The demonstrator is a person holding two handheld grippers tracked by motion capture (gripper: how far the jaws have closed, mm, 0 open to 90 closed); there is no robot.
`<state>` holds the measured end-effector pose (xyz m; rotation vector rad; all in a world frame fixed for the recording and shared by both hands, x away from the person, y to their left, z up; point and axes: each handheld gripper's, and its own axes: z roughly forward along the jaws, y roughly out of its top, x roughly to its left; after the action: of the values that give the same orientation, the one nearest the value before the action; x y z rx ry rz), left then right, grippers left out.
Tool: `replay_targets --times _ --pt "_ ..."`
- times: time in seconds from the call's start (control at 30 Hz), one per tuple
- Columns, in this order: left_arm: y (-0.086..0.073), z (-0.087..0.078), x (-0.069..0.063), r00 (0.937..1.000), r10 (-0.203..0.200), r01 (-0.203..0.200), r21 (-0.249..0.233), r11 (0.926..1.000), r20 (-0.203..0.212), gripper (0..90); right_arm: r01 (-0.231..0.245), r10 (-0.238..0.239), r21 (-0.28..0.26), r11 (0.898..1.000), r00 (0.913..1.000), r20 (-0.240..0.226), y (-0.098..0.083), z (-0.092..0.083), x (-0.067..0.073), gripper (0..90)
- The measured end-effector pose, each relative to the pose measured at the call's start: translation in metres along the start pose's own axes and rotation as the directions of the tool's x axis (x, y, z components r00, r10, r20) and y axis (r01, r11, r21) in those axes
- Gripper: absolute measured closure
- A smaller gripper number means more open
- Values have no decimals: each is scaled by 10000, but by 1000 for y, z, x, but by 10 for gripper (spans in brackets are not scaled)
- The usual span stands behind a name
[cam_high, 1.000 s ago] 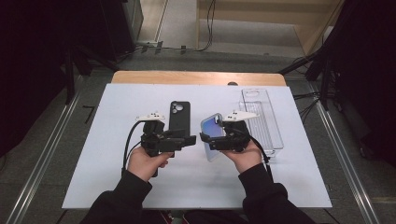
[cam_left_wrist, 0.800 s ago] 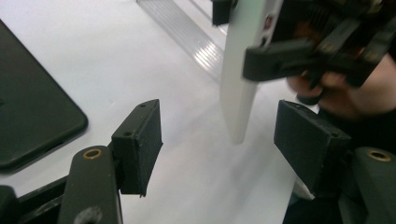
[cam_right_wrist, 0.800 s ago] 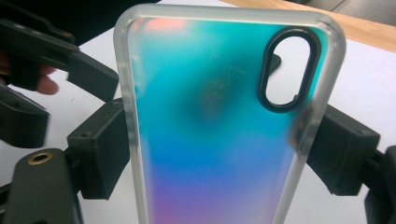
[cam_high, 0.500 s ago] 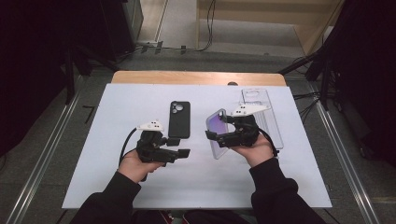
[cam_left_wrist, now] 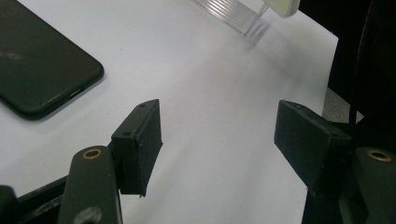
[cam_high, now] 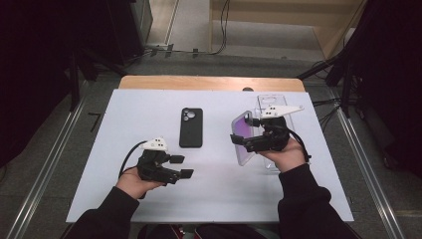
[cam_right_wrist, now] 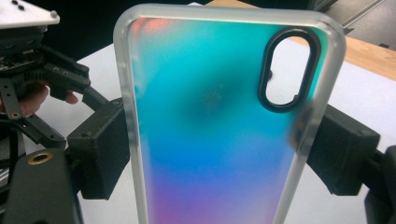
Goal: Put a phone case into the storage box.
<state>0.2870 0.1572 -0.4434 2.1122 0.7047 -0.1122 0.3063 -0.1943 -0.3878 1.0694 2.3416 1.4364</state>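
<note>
My right gripper (cam_high: pixel 240 142) is shut on a translucent phone case (cam_high: pixel 242 130) with a blue-to-purple sheen and a frosted rim, held upright above the white mat. In the right gripper view the case (cam_right_wrist: pixel 210 140) stands between the two pads (cam_right_wrist: pixel 100 149), which press its long edges, and its camera cutout sits at the top right. A black phone (cam_high: pixel 191 127) lies flat on the mat, camera end away from me. My left gripper (cam_high: pixel 181 166) hovers open and empty, nearer me and left of the phone. In the left gripper view the phone (cam_left_wrist: pixel 37 70) lies at the upper left.
A clear plastic tray (cam_high: pixel 271 107) lies on the white mat (cam_high: pixel 149 114) behind the right gripper, and its ribbed edge (cam_left_wrist: pixel 233 14) shows in the left gripper view. The wooden table edge (cam_high: pixel 209 82) runs along the far side. Dark floor and rails flank the table.
The two grippers have drawn apart. The left hand moved left and toward me, away from the black phone. The right hand carried the case rightward and farther up the table.
</note>
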Motion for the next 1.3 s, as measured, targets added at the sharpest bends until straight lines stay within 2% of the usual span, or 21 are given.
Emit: replay_targets --times 0.1,0.37,0.53,0.67,0.93,1.03,1.13,1.3 --pt "-3 -2 0 10000 56 -56 59 10000 -56 325 -22 23 -40 10000 10000 62 1 -5 -4 148" --pt "-13 -8 3 9994 -226 228 69 9997 -258 325 -172 188 -351 9992 9988 441 2 -21 -15 148" --pt "-17 -14 3 9975 -474 471 -61 9989 -528 325 -226 291 -653 9976 9946 996 4 -29 -22 148" --pt "-20 -18 4 9963 -604 597 -126 9981 -617 325 -446 545 -727 9964 9885 1407 5 -33 -30 148" --pt "-27 -24 5 9912 -956 931 -321 9951 -911 325 -1067 1325 -1265 9862 9673 2165 5 -39 -46 148" --pt "-29 -26 6 9888 -1210 1181 -381 9923 -875 325 -1079 1393 -1471 9832 9648 2232 5 -40 -50 148" --pt "-30 -27 5 9886 -1206 1164 -511 9919 -896 325 -1144 1509 -1532 9816 9554 2537 5 -39 -55 148" --pt "-32 -29 5 9876 -1192 1152 -437 9924 -1024 325 -1409 1826 -1546 9779 9355 3025 5 -36 -67 148"
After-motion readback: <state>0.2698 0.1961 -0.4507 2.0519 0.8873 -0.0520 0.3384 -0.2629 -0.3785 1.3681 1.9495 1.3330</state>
